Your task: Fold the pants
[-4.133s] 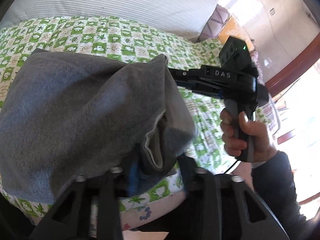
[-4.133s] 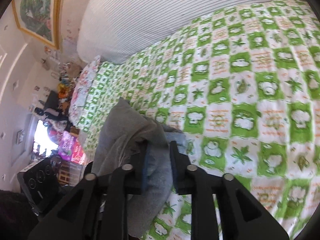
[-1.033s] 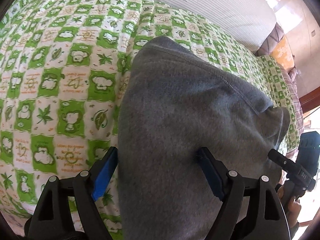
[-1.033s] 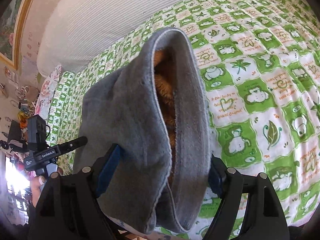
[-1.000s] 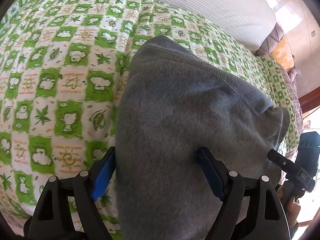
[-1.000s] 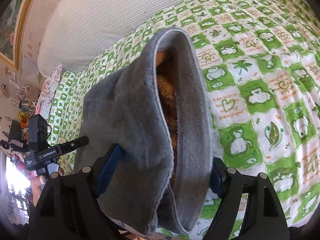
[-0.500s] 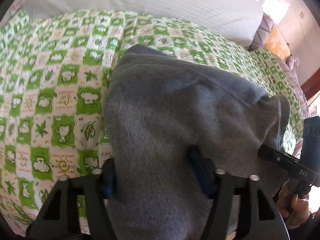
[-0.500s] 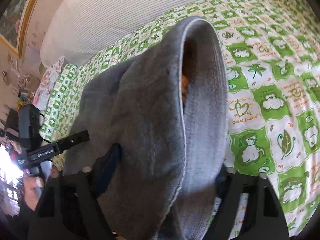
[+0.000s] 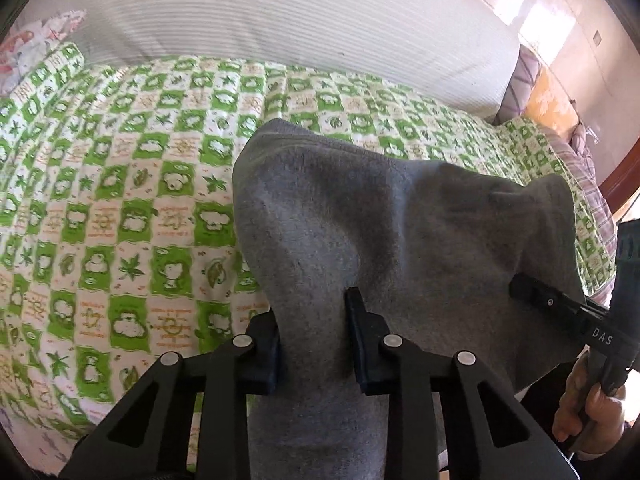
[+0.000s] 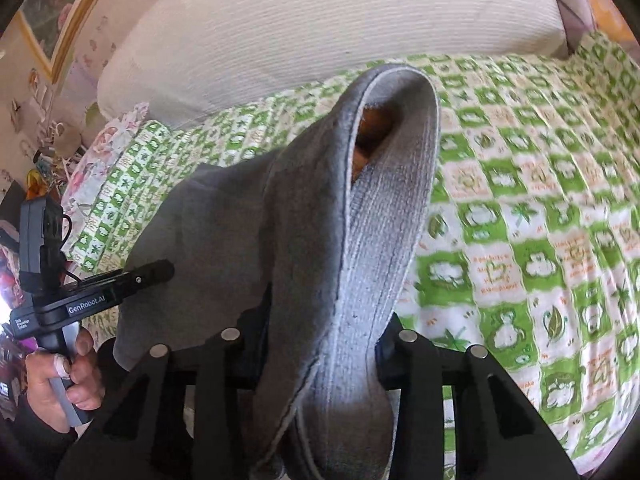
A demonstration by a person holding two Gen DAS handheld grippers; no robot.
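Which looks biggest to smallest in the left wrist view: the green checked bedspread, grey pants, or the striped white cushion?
1. Green checked bedspread
2. Grey pants, enlarged by nearness
3. Striped white cushion

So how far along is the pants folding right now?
Partway. The grey pants are already bunched into a doubled bundle on the green checked bedspread. In hand: the left gripper and right gripper are both closing with cloth between their jaws. Left: laying the bundle down as a flat, finished fold.

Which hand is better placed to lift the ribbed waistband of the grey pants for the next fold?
Probably the right: the waistband runs between the right gripper fingers, which are closing on it. The left gripper pinches plain grey cloth.
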